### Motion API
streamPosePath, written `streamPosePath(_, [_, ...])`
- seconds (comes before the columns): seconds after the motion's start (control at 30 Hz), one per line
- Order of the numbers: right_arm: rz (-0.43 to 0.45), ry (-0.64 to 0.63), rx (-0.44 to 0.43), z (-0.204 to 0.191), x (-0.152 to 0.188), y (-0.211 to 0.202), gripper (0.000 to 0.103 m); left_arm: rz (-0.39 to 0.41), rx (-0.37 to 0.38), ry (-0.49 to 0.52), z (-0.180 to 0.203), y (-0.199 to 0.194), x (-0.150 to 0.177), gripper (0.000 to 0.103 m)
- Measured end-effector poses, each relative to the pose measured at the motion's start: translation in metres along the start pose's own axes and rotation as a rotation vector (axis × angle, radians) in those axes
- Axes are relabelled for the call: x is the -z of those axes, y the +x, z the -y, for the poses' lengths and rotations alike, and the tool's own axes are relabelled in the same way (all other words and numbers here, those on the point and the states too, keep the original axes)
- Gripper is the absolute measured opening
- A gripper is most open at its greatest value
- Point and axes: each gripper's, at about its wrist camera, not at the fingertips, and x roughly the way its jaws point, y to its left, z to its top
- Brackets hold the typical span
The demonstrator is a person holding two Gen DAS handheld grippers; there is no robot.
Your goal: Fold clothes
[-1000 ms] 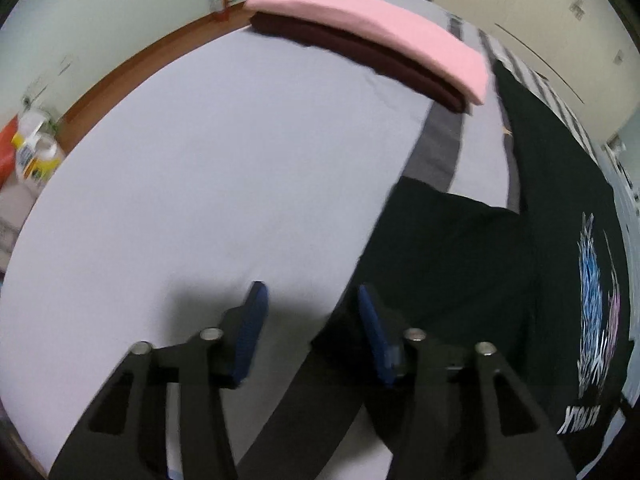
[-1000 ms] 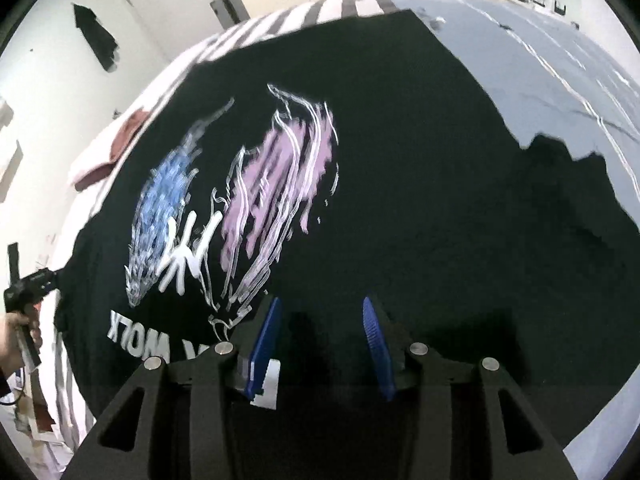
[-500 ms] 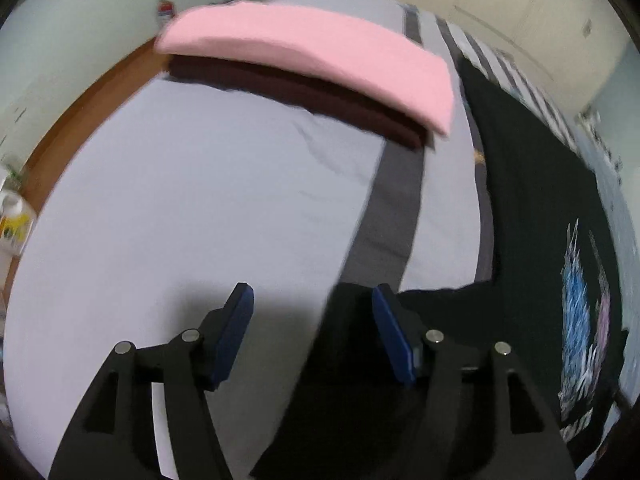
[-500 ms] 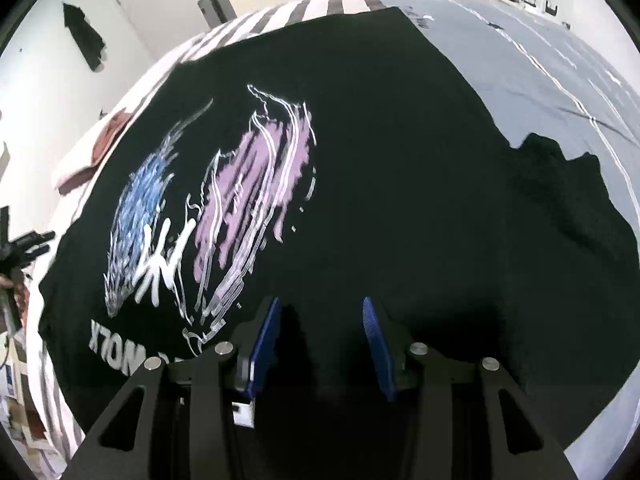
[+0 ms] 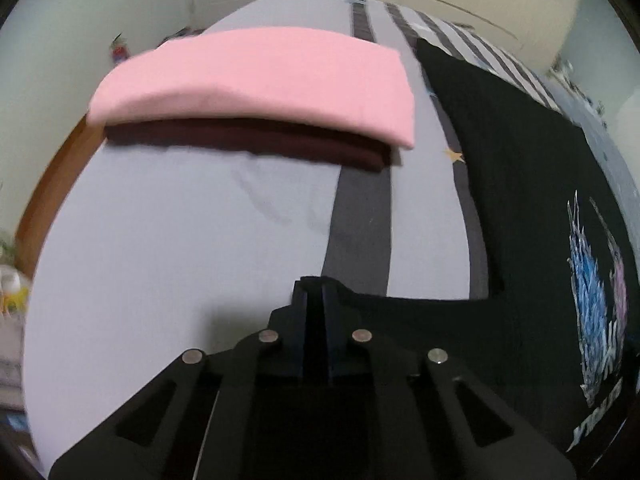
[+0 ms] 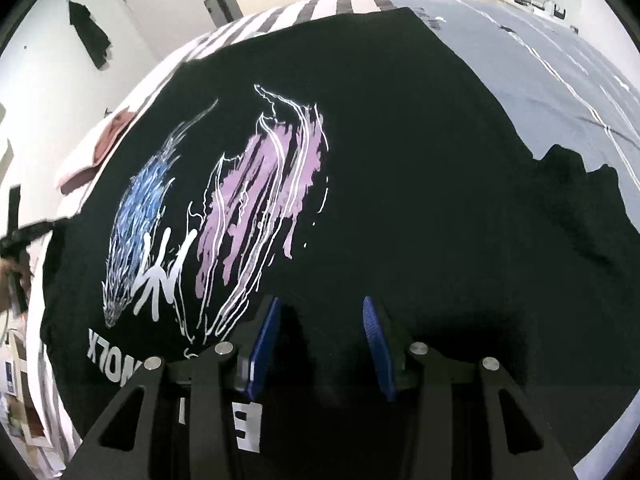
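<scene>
Bedding in pale grey, crossed by darker grey bands, covers the bed (image 5: 168, 240) that carries everything here. Spread flat across it lies a black T-shirt (image 6: 400, 168) with a blue and pink printed graphic and white lettering, its print facing up.

In the left wrist view the left gripper (image 5: 315, 300) has just been closing, and its fingers now stand together on the end of the shirt's sleeve (image 5: 400, 312), which stretches out sideways from the shirt body over the grey sheet. The black cloth reaches right up between the finger pads. Beyond it, near the far side of the bed, sits a stack of two folded garments: a folded pink garment (image 5: 256, 80) resting on top of a folded dark maroon garment (image 5: 248, 140). The stack lies well apart from the black shirt, with a grey band of the sheet between them.

In the right wrist view the right gripper (image 6: 320, 332) hangs over the upper chest part of the shirt, near the lettering. Its blue-padded fingers (image 6: 264, 344) stand apart, with only flat black cloth below the gap. The shirt's other sleeve (image 6: 580, 184) lies rumpled at the right. Striped bedding (image 6: 280, 16) shows past the shirt's far hem.
</scene>
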Motion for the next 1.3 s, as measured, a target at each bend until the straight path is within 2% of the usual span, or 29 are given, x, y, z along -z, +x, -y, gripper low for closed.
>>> streamPosePath(0.07, [0.0, -0.003, 0.004, 0.0, 0.001, 0.001, 0.04, -0.019, 0.002, 0.002, 0.001, 0.008, -0.006, 0.006])
streamPosePath(0.13, [0.002, 0.0, 0.006, 0.001, 0.001, 0.002, 0.04, -0.032, -0.003, -0.012, -0.001, 0.014, -0.009, 0.013])
streamPosePath(0.2, [0.002, 0.004, 0.009, 0.001, 0.001, 0.002, 0.04, 0.005, -0.033, -0.062, -0.01, 0.006, -0.002, 0.022])
streamPosePath(0.27, [0.002, 0.006, 0.01, 0.001, 0.001, 0.002, 0.04, 0.034, -0.135, -0.114, -0.022, -0.006, 0.007, 0.024])
streamPosePath(0.3, [0.003, 0.005, 0.01, 0.001, 0.001, 0.002, 0.04, 0.047, -0.144, -0.164, -0.033, -0.016, 0.015, 0.025])
streamPosePath(0.37, [0.005, 0.003, 0.009, 0.001, 0.001, 0.002, 0.04, 0.06, -0.122, -0.258, -0.053, -0.034, 0.036, 0.028])
streamPosePath(0.47, [0.011, 0.002, 0.008, 0.001, 0.002, 0.002, 0.04, 0.042, -0.099, -0.319, -0.068, -0.055, 0.069, 0.029])
streamPosePath(0.63, [0.011, 0.023, 0.009, 0.0, 0.003, 0.0, 0.04, -0.024, -0.015, -0.383, -0.062, -0.063, 0.131, 0.029])
streamPosePath(0.8, [-0.002, 0.001, 0.011, -0.008, 0.006, 0.0, 0.04, -0.027, 0.032, -0.411, -0.038, -0.064, 0.15, 0.029])
streamPosePath(1.0, [-0.008, -0.019, 0.014, -0.013, 0.009, 0.001, 0.04, 0.01, 0.073, -0.418, -0.021, -0.057, 0.137, 0.029])
streamPosePath(1.17, [0.0, 0.003, 0.006, -0.013, 0.01, 0.001, 0.042, 0.049, 0.151, -0.358, 0.005, -0.064, 0.117, 0.029])
streamPosePath(1.3, [0.002, -0.002, 0.001, -0.014, 0.011, 0.001, 0.043, 0.092, 0.231, -0.274, 0.045, -0.077, 0.096, 0.029])
